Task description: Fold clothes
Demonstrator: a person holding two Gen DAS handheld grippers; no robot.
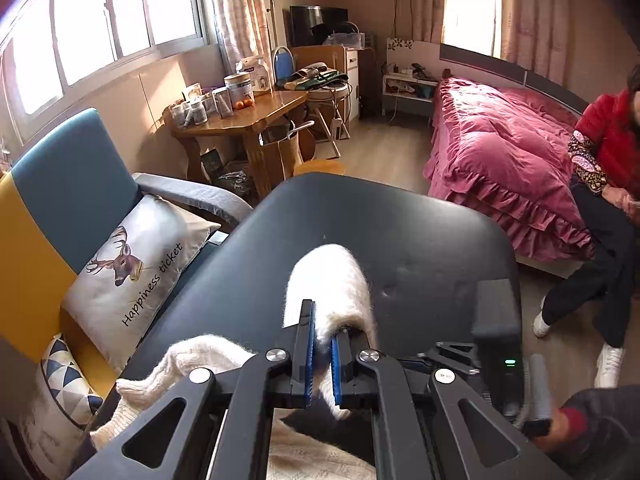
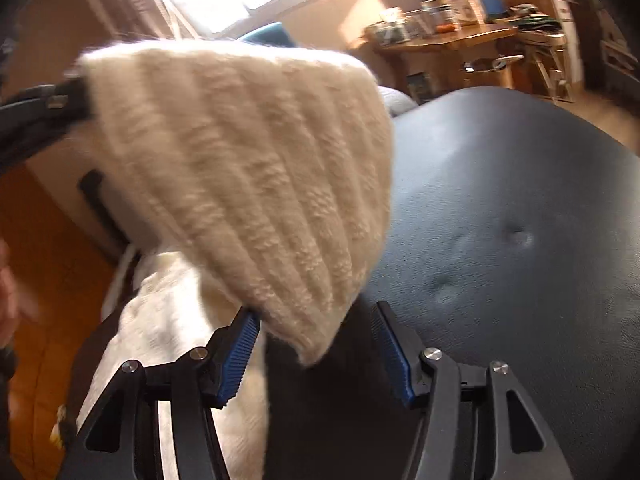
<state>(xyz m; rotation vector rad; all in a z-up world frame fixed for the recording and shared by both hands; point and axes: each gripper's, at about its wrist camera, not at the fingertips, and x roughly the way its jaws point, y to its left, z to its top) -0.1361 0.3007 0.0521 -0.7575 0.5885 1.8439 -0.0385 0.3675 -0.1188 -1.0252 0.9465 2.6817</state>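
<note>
In the left wrist view, the left gripper (image 1: 323,344) is pinching a fuzzy white edge of the sweater (image 1: 332,280), the fabric bulging up between its blue pads (image 1: 309,354). The rest of the sweater trails down and to the left, over the near edge of the black padded table (image 1: 420,240). An armchair with a deer cushion (image 1: 132,264) stands just beside the table.

In the right wrist view, the right gripper (image 2: 316,356) is spread wide and holds nothing. A ribbed panel of the sweater (image 2: 240,184) hangs just in front of it, its lower corner dipping between the fingers, and the picture is blurred there.

The step appears to be taking a second hold. To do it well, the right fingers should close on that hanging corner, well onto the knit and not the loose fluff, while the left holds firm so the edge stays taut and level.
</note>
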